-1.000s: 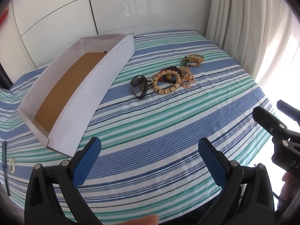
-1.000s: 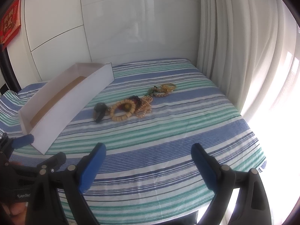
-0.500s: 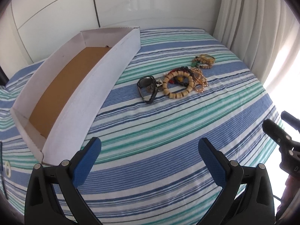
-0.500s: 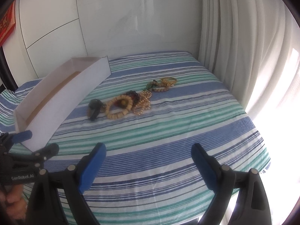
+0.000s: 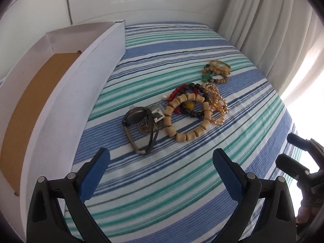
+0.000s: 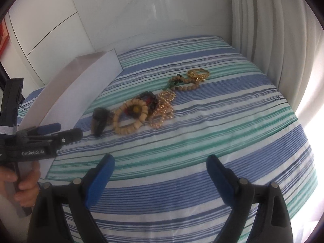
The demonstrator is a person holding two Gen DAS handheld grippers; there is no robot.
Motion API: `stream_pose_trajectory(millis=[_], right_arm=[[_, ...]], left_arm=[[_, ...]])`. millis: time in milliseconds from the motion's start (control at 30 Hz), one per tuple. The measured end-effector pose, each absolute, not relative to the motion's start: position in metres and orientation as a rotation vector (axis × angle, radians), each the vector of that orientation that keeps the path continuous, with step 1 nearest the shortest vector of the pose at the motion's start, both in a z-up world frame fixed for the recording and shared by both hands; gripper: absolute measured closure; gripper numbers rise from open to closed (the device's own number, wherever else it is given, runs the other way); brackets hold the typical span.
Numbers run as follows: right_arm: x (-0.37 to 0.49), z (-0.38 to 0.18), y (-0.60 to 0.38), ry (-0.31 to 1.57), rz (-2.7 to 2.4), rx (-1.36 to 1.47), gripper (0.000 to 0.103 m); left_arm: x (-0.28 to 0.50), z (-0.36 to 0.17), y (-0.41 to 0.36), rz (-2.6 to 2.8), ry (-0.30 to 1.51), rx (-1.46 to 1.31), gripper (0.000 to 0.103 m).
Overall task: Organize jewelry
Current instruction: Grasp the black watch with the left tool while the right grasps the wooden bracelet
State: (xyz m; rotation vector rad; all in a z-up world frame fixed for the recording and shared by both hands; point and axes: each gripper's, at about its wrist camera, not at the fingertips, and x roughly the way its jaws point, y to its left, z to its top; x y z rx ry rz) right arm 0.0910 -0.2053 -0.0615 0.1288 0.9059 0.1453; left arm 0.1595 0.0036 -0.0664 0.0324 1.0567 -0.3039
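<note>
Nothing is sorted yet, by the look of it — the white box (image 5: 66, 93) shows only its bare brown floor, while all the jewelry lies on the striped bed (image 5: 182, 182) just beside it. The watch (image 5: 139, 127) sits nearest the box, touching the wooden bead bracelet (image 5: 188, 119), with dark beads (image 5: 194, 93) and a gold chain (image 5: 217, 107) heaped against it; a smaller cluster (image 5: 216, 73) lies apart, farther back. The left hand-held gripper (image 5: 161, 174) and right hand-held gripper (image 6: 160, 176) both hover spread wide, holding nothing — every piece remains to be moved.
</note>
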Motion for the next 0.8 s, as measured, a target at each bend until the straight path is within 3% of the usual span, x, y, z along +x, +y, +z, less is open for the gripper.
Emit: stream_pose_trajectory(millis=[67, 133, 200, 267, 333, 433, 733, 800], right_arm=[[0.102, -0.063, -0.204, 0.906, 0.161, 0.138, 0.01], [0.111, -0.064, -0.202, 0.907, 0.176, 0.136, 0.016], [0.121, -0.066, -0.196, 0.916, 0.204, 0.12, 0.033], [0.135, -0.07, -0.188, 0.919, 0.246, 0.086, 0.049], [0.154, -0.078, -0.179, 0.933, 0.278, 0.041, 0.059], [0.187, -0.095, -0.169, 0.983, 0.328, 0.03, 0.072], [0.236, -0.123, -0.135, 1.029, 0.291, -0.095, 0.073], [0.236, -0.122, -0.135, 1.037, 0.303, -0.092, 0.083]], left_arm=[[0.173, -0.084, -0.001, -0.294, 1.091, 0.066, 0.027], [0.183, -0.1, -0.002, -0.287, 1.128, 0.076, 0.035], [0.187, -0.111, -0.004, -0.291, 1.146, 0.09, 0.049], [0.187, -0.118, -0.008, -0.306, 1.149, 0.127, 0.081], [0.187, -0.122, -0.011, -0.311, 1.147, 0.153, 0.094], [0.184, -0.119, -0.004, -0.328, 1.139, 0.118, 0.096], [0.171, -0.101, 0.025, -0.349, 1.15, -0.006, 0.096], [0.166, -0.097, 0.03, -0.355, 1.152, -0.033, 0.096]])
